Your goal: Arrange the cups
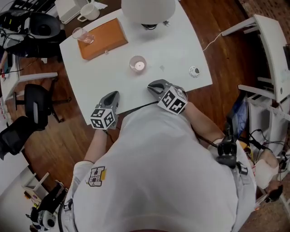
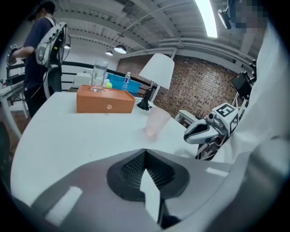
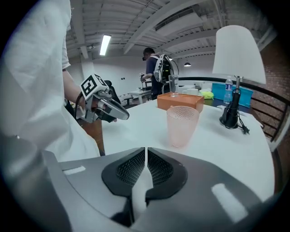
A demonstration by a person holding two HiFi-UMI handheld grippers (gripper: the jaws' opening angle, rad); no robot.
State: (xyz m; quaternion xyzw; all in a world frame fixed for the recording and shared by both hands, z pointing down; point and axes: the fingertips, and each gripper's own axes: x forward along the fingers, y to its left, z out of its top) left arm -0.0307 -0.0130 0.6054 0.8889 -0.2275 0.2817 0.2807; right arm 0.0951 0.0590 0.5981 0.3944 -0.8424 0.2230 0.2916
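Note:
A pink textured cup point(image 1: 137, 64) point(image 2: 157, 121) point(image 3: 182, 125) stands upright in the middle of the white table point(image 1: 104, 72). A clear glass point(image 1: 83, 35) point(image 2: 98, 76) rests on top of an orange box point(image 1: 101, 38) point(image 2: 105, 100) at the far left. My left gripper point(image 1: 114, 96) point(image 2: 145, 158) is shut and empty near the table's front edge. My right gripper point(image 1: 152, 86) point(image 3: 145, 156) is shut and empty too, just short of the pink cup. Each gripper shows in the other's view, left gripper point(image 3: 118, 113) and right gripper point(image 2: 192, 134).
A white lamp point(image 1: 147, 10) point(image 3: 238, 54) stands at the table's far side. A small round object point(image 1: 194, 71) lies at the right. A white mug point(image 1: 89, 12) sits beyond the table. A person point(image 2: 38, 54) stands in the background. Black chairs point(image 1: 34, 104) are at the left.

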